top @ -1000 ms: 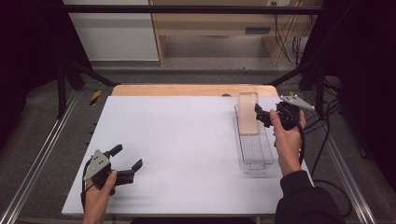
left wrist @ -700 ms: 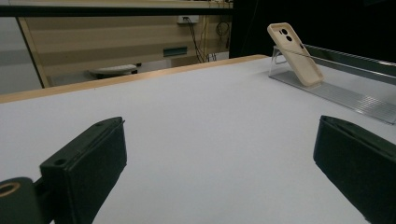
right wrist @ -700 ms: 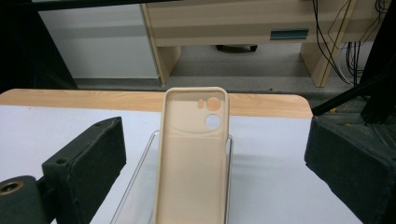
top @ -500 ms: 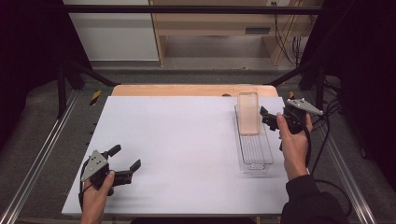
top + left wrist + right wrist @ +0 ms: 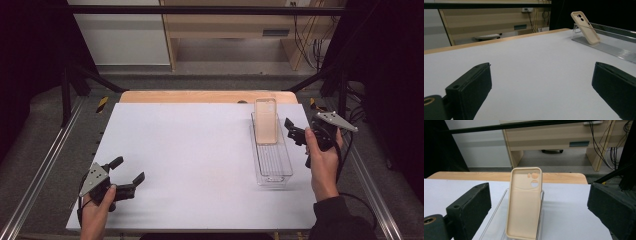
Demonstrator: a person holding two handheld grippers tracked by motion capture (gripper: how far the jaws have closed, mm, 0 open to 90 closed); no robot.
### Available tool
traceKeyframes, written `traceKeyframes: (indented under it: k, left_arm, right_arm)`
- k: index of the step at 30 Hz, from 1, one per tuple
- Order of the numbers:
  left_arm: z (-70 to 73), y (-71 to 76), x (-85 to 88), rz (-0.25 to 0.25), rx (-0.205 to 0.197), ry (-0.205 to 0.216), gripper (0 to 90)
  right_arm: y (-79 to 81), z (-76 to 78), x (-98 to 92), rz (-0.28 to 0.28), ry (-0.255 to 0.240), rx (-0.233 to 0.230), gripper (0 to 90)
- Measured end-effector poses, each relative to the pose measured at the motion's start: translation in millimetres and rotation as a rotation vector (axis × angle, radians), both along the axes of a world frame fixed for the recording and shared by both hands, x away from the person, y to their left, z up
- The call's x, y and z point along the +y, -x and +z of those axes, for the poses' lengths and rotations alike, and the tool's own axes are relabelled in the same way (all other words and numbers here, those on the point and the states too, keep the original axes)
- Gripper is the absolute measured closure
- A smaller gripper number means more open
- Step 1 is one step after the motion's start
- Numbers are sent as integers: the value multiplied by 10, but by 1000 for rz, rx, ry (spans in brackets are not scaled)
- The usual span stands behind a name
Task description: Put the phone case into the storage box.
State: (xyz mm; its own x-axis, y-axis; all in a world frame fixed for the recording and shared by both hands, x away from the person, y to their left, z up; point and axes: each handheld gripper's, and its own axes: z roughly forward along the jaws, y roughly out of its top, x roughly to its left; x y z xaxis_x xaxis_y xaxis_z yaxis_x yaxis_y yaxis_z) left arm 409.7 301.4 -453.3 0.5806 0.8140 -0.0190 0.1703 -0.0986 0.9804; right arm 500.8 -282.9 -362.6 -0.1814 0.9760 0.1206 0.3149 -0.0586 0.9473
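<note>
We find the left gripper [image 5: 126, 175] at the near left corner of the white table surface [image 5: 190, 150], jaws spread wide, holding nothing and touching nothing; in its own view only bare surface lies between them. It sits as it did a second ago.

The beige phone case [image 5: 266, 121] leans tilted against the far end of the clear tray [image 5: 274, 167], which lies along the right edge of the surface. Neither has shifted.

The right gripper [image 5: 295, 132] hangs just beside the tray's right wall, off the case, jaws wide apart and empty. In the right gripper view the case [image 5: 525, 202] stands between the jaws, farther off. Since one second ago this gripper has drawn back from the tray toward the right edge.
</note>
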Motion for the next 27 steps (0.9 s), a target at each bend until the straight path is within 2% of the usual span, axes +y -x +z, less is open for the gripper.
traceKeyframes:
  k: [13,27]
  left_arm:
    - [-3,28,29,-3,-1,-3,21]
    - [-3,35,30,-8,-8,3,21]
  right_arm:
    - [205,-55,-54,19,9,-25,53]
    - [456,-269,-99,54,8,-41,48]
